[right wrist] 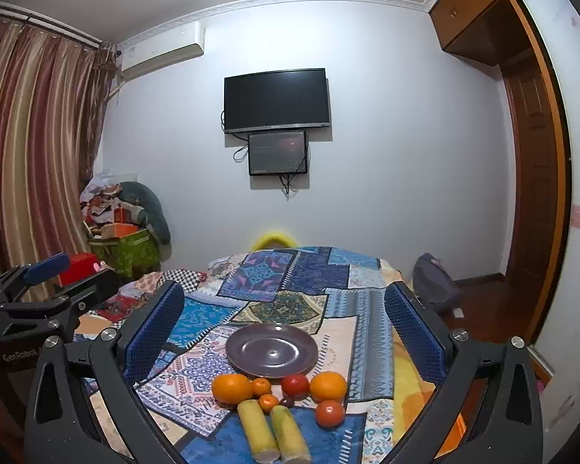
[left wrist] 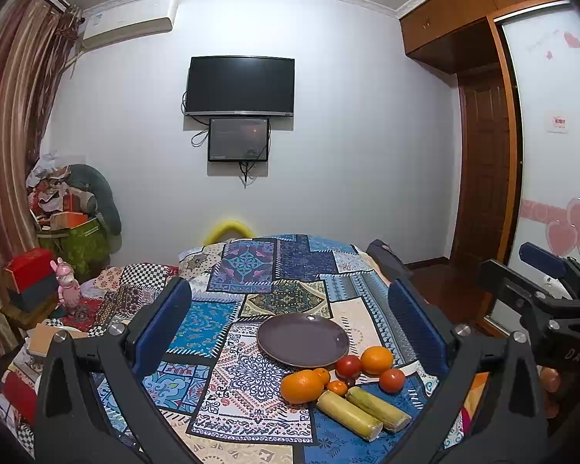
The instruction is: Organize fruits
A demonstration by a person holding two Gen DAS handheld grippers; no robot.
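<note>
An empty dark purple plate sits on a patchwork cloth. In front of it lie two large oranges, two small mandarins, two red tomatoes, a small dark fruit and two yellow-green cane sections. My left gripper is open and empty, held above and behind the fruit. My right gripper is open and empty too, also above the fruit. Each gripper shows at the edge of the other's view.
The patterned cloth covers a bed or table that ends toward the far wall. Boxes and a pink toy crowd the left side. A dark bag lies on the floor at right, near a wooden wardrobe.
</note>
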